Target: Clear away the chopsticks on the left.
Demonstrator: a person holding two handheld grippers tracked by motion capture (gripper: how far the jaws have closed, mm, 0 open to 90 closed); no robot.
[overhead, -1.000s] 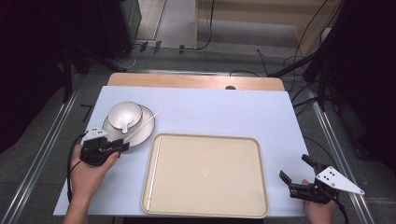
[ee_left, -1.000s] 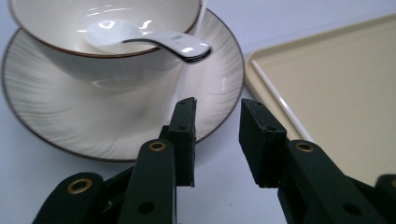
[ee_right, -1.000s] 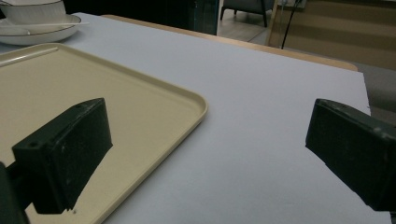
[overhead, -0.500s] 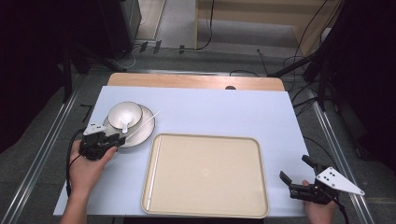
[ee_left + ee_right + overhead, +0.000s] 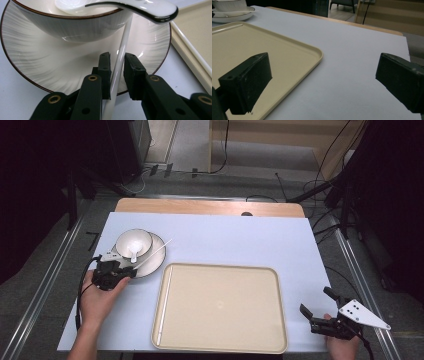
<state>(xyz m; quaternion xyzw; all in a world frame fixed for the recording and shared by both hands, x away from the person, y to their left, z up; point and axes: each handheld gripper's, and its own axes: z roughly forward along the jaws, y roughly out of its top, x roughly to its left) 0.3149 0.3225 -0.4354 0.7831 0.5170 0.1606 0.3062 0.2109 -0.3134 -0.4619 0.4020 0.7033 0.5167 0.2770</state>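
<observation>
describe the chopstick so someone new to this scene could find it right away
Start at the big beige tray in the middle of the table, then look just past its far left corner to the white plate holding a bowl. The chopstick is the thin white rod lying slanted across that plate, between the left gripper's jaws.

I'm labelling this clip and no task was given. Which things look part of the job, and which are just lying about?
Likely in the job:
- left tongs, jaws either side of a white stick
- plate
- bowl with a spoon
- tray, empty

Idle so far:
- right tongs, open over the table
- cables on the floor
</observation>
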